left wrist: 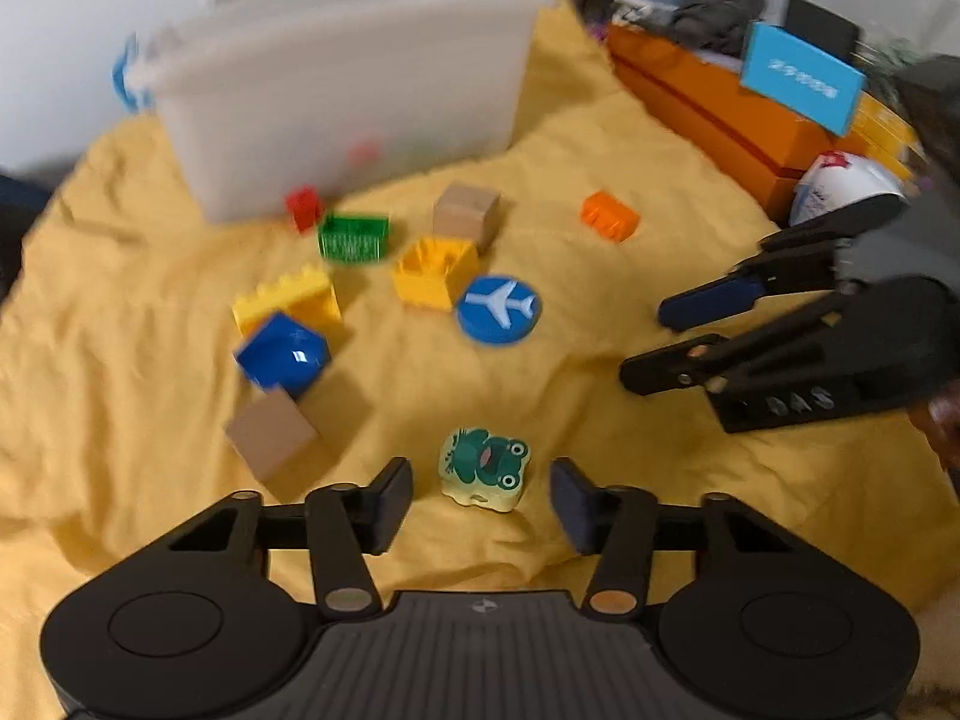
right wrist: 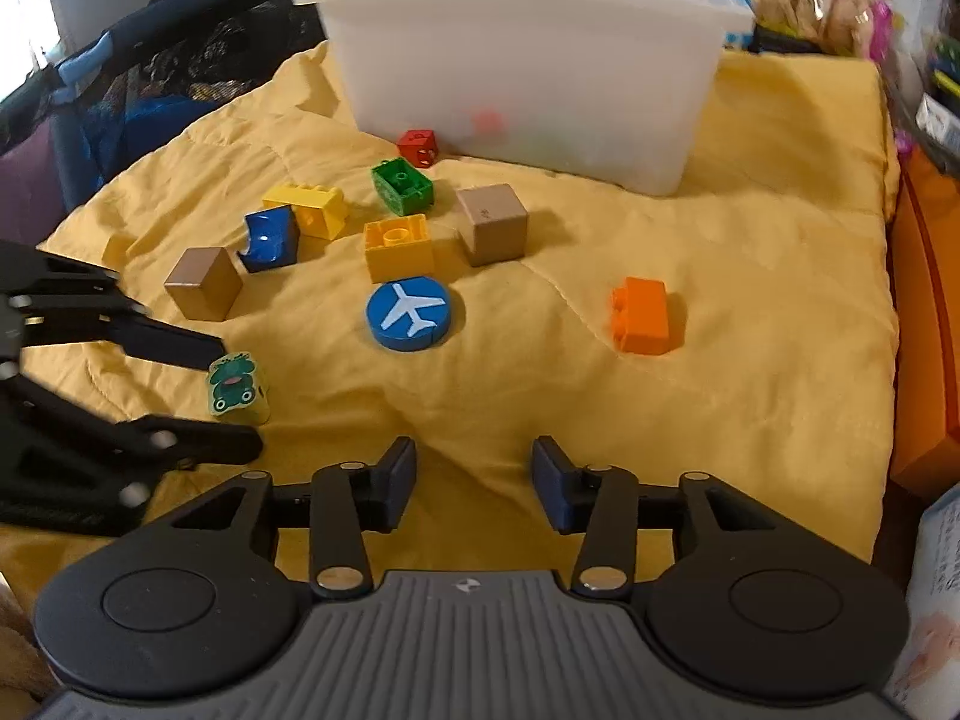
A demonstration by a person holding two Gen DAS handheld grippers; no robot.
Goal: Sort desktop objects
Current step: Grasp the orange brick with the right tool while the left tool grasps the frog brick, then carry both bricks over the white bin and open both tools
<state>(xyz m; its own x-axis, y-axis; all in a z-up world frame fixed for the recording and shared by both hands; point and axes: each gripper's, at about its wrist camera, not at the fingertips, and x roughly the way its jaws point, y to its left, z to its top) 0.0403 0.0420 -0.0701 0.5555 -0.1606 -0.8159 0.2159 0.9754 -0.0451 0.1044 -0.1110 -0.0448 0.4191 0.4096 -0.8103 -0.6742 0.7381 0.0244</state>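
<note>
Most of the sorting is still in front of me, I judge — about ten toys lie on the yellow cloth, and in the white bin at the top of the frame I see only a faint red shape. My left gripper is wide open, and the frog block sits between its fingers, touching neither. My right gripper is also wide open, empty, over bare cloth.
</note>
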